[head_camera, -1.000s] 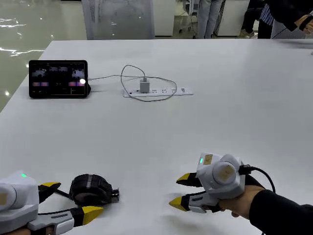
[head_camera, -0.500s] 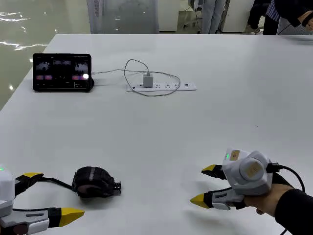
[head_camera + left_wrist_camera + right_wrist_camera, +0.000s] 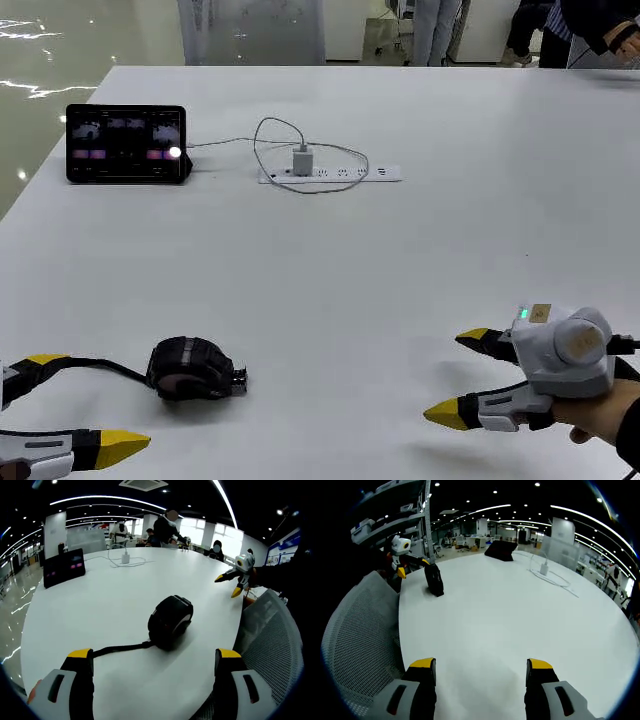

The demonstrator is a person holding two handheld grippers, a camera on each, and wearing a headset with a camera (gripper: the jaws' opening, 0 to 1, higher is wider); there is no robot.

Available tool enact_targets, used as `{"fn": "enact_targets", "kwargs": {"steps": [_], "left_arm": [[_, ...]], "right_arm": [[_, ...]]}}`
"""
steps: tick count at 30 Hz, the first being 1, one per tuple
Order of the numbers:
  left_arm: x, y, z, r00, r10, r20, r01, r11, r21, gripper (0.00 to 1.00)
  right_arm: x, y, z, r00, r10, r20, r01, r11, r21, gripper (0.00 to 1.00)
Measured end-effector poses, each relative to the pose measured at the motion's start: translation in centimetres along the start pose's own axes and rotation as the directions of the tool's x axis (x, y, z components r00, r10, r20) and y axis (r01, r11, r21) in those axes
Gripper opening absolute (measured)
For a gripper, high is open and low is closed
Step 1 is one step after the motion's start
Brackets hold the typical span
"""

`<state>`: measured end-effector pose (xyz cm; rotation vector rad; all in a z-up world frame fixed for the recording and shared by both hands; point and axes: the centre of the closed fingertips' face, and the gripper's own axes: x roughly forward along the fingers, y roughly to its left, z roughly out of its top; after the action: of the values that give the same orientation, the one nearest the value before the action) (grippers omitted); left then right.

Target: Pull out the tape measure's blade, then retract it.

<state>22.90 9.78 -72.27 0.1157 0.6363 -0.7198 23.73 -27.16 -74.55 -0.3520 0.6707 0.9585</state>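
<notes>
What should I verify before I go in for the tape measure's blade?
1. Jaws of left gripper spread: ok.
2. Jaws of right gripper spread, nothing between them: ok.
3. The tape measure rests on the table, ungripped: ok.
4. The blade tip sits at the case mouth, on the side facing the right gripper: ok.
5. The strap is clear of the left gripper: cannot tell; it runs up to one yellow tip.

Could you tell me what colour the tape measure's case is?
The tape measure is black, clearest in the left gripper view.
</notes>
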Motion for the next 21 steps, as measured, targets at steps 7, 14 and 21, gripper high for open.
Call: {"fn": "enact_targets", "kwargs": {"steps": [7, 14, 21], "left_arm": [[-0.3, -0.2, -0.4, 0.9998, -0.011, -0.018, 0.012, 1.0, 0.027, 0.99], [-0.5, 0.1, 0.2, 0.9999, -0.007, -0.012, 0.008, 0.999, 0.048, 0.99], [-0.7, 0.5, 0.4, 0.9999, -0.006, -0.012, 0.007, 0.998, 0.057, 0.99]], "right_arm": [[-1.0, -0.9, -1.0, 0.9997, -0.025, 0.008, 0.024, 0.999, 0.033, 0.81], [-1.8, -1.1, -2.2, 0.9997, -0.025, 0.006, 0.024, 0.998, 0.05, 0.89], [-2.7, -1.6, -2.3, 0.9983, -0.055, 0.017, 0.055, 0.998, 0.035, 0.99]]}}
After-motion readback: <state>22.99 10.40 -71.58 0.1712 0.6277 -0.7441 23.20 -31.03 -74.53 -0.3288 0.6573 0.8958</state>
